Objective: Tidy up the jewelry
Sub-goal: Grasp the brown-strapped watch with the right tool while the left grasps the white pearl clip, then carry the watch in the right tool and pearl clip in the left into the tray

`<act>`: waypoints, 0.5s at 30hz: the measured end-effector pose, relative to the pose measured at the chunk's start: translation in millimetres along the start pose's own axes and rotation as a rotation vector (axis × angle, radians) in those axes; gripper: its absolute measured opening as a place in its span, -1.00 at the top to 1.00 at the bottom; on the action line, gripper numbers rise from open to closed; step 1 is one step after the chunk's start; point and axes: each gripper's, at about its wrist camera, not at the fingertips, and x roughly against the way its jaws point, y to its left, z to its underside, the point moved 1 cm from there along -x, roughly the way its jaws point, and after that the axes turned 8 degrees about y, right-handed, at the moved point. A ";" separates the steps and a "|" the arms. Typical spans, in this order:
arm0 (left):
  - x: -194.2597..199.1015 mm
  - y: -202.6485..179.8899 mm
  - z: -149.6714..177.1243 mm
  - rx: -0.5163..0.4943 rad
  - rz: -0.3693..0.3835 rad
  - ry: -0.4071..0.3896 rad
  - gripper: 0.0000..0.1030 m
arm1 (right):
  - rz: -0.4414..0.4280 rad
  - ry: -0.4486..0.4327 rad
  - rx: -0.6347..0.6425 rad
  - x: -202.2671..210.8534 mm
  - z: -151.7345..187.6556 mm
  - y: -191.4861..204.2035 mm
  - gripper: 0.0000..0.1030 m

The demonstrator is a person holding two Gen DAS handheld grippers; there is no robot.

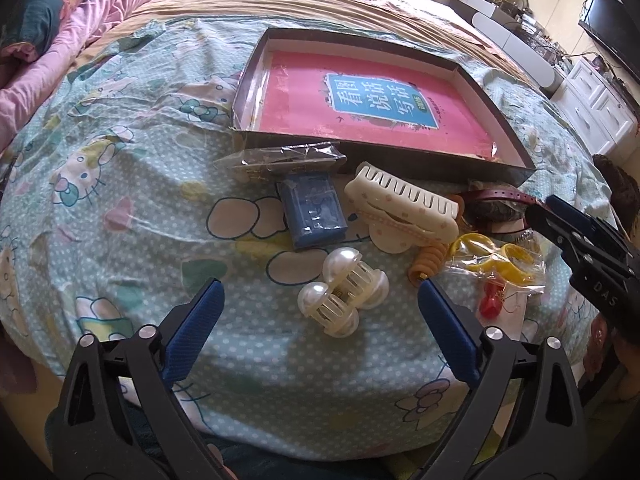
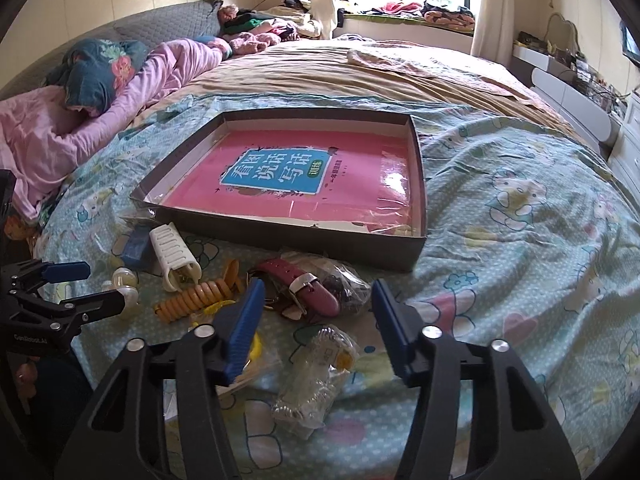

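Grippers spread, both empty: left gripper (image 1: 320,286) over one pearl clip (image 1: 342,294), right gripper (image 2: 318,286) above one watch (image 2: 304,286)

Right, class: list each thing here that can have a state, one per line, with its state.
Shallow dark cardboard box: open, holding only a pink book.
Pearl-tipped cream hair claw: closed, loose on the bedspread.
Long white hair claw: closed, lying flat.
Maroon leather watch strap: unbuckled.
Left gripper: open.
Right gripper: open, holding nothing.
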 end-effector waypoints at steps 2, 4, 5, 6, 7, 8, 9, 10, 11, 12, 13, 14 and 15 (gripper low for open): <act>-1.8 -1.3 -0.6 -0.005 0.003 0.005 -0.68 | 0.004 0.005 0.005 -5.4 -1.8 0.4 0.17; -3.3 -2.2 -1.2 -0.011 0.008 0.007 -0.56 | 0.001 0.003 0.011 -8.9 -3.1 0.7 0.27; -4.5 -3.0 -2.0 -0.014 0.011 0.009 -0.52 | 0.005 0.001 0.015 -9.8 -3.3 1.4 0.33; -5.7 -4.4 -2.6 -0.022 0.013 0.012 -0.44 | 0.005 -0.001 0.022 -10.8 -3.5 2.0 0.41; -7.5 -6.5 -3.1 -0.034 0.013 0.018 -0.36 | 0.004 -0.001 0.026 -11.4 -3.7 2.4 0.44; -9.1 -8.7 -4.0 -0.044 0.014 0.024 -0.33 | 0.003 -0.003 0.026 -11.6 -3.9 2.4 0.48; -10.3 -11.2 -4.2 -0.058 0.019 0.026 -0.22 | 0.001 -0.007 0.024 -11.3 -4.0 1.8 0.60; -11.2 -12.7 -4.6 -0.066 0.021 0.027 -0.04 | -0.003 -0.009 0.023 -11.2 -4.3 0.8 0.62; -12.6 -13.9 -5.2 -0.071 0.023 0.029 0.05 | -0.011 -0.009 0.021 -11.1 -4.2 -0.7 0.62; -13.9 -14.6 -5.6 -0.074 0.021 0.032 0.18 | -0.013 -0.009 0.021 -10.8 -4.3 -1.0 0.63; -14.7 -14.7 -6.1 -0.074 0.018 0.031 0.24 | -0.019 -0.011 0.021 -10.3 -4.4 -1.6 0.64; -14.2 -14.9 -6.3 -0.074 0.021 0.024 0.24 | -0.027 -0.011 0.021 -9.5 -4.3 -2.1 0.64; -13.3 -15.0 -6.3 -0.076 0.028 0.019 0.24 | -0.031 -0.013 0.021 -8.1 -4.2 -2.2 0.64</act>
